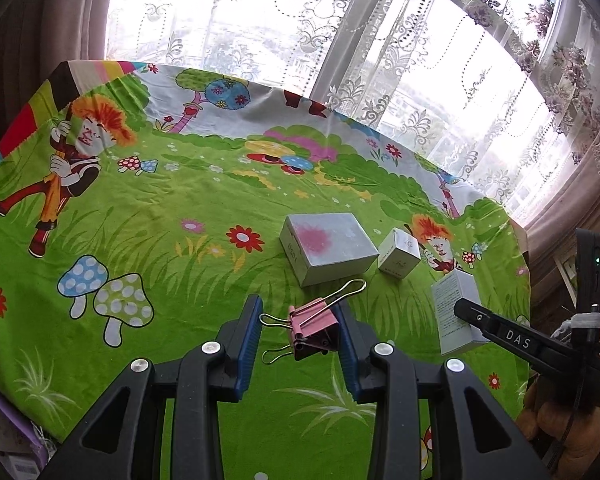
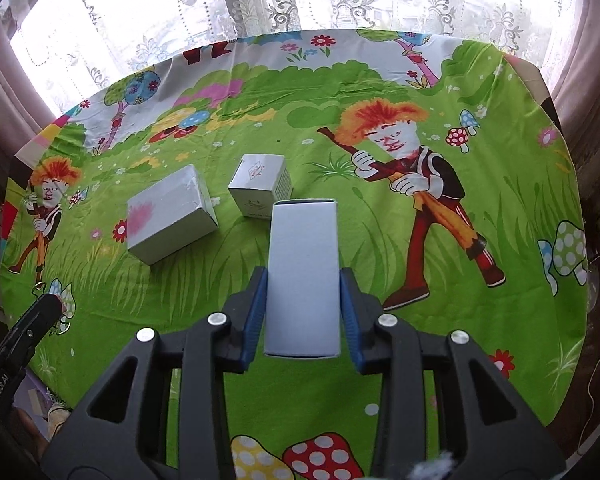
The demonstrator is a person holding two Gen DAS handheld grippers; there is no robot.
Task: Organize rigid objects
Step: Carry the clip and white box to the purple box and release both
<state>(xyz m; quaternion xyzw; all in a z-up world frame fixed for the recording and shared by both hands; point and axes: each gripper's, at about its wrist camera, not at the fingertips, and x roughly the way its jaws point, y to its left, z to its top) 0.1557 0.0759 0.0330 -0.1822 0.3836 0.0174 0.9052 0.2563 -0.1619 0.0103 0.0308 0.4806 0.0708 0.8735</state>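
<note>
Between blue-padded fingers (image 2: 260, 312) of right gripper (image 2: 303, 312), tall white carton (image 2: 303, 276) sitting clamped on both sides, lifted over cartoon-print cloth (image 2: 380, 240) covering counter. Left gripper (image 1: 298, 334) hanging with fingers apart around pink binder clip (image 1: 314, 330) lying on cloth; right pad touching clip, left pad clear. Beyond clip, flat grey box with pink smudge (image 1: 326, 252) and small white cube box (image 1: 400, 256) resting just beside each other

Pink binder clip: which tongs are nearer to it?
Left. The pink binder clip lies between the fingers of the left tongs, whose jaws are open around it. The right tongs are off to its right, shut on the tall white box.
</note>
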